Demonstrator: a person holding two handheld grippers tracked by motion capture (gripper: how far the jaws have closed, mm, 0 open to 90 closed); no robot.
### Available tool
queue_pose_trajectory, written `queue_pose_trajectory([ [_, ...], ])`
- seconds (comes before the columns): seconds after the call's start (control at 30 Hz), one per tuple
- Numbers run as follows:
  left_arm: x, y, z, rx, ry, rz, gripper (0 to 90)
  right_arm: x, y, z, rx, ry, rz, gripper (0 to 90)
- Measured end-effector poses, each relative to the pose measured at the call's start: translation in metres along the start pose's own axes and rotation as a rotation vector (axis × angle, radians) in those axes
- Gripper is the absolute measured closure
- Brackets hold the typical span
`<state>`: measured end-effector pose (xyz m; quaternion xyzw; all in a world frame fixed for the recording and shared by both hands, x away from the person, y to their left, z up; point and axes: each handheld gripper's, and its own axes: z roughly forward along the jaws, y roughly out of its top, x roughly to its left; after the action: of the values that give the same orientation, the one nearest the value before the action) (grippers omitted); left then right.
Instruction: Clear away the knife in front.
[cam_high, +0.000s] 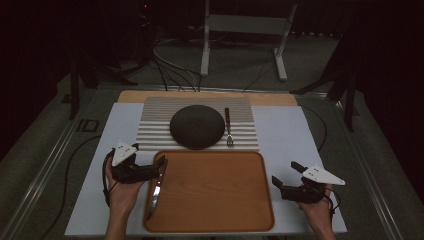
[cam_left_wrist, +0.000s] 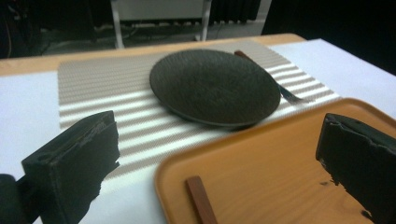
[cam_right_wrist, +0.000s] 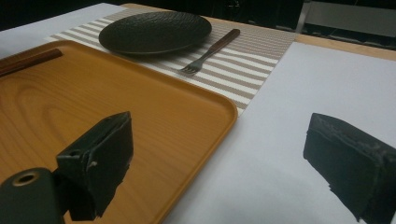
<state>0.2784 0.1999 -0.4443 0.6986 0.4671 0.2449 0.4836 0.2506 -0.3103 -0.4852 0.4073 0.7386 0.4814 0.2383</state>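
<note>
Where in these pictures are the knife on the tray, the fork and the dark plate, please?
knife (cam_high: 156, 194): high view, on its shiny blade along the tray's left edge.
fork (cam_right_wrist: 208, 52): right gripper view, mid-shaft below the brown handle.
dark plate (cam_left_wrist: 215, 86): left gripper view, centre of its textured surface.

High view overhead, far; both claw views low, close, sharing tray (cam_left_wrist: 280, 154) and plate (cam_right_wrist: 154, 31).

I see a dark round plate (cam_high: 197, 126) centred on a striped mat (cam_high: 150, 131) at the far side of the counter (cam_high: 285, 131). A fork (cam_high: 229, 129) lies on the mat just right of the plate, tines toward me. Beyond the counter, a white metal frame (cam_high: 245, 37) and loose cables (cam_high: 170, 67) are on the floor.
</note>
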Motion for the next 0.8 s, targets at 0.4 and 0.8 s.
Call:
queue_pose_trajectory([
  [0.4,0.029,-0.006,-0.008,-0.034,0.013,0.026,0.0,0.000,0.000,0.000,-0.001,0.001,-0.001,8.3],
  [0.8,0.045,-0.018,-0.019,-0.092,0.063,-0.018,0.0,0.000,0.000,0.000,-0.008,0.005,-0.005,8.3],
])
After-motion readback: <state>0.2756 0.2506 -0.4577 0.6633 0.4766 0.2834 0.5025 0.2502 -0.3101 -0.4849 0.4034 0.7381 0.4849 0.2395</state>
